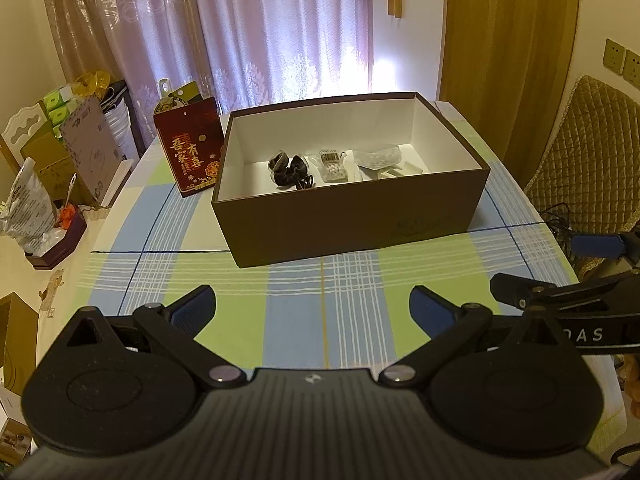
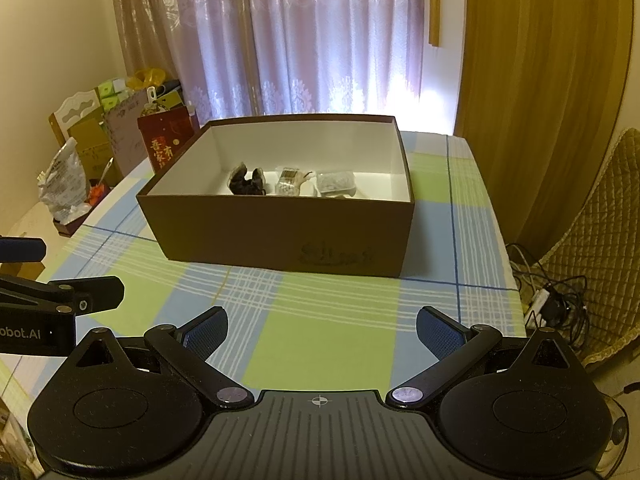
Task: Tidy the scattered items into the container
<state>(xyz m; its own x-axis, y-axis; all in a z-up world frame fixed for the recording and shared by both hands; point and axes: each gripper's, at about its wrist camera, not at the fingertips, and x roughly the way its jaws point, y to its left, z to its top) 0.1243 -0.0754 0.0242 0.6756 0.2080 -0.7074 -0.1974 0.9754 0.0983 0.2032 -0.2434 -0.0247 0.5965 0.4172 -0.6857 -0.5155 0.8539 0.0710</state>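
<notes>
Left gripper [image 1: 313, 307] spread, checked tablecloth [image 1: 240, 320], brown box [image 1: 352, 216], curtains [image 1: 260, 32], perhaps lilac.

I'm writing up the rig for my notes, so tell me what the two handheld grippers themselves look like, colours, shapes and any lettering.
Both match: the left gripper and right gripper are matte black, with a ribbed body, two round discs at the sides, silver pivot rivets on angled linkage arms, and blue textured pads on the fingers. The right gripper's side carries white letters "DAS"; the left's side reads "obot.AI". No hands or sleeves show.
</notes>
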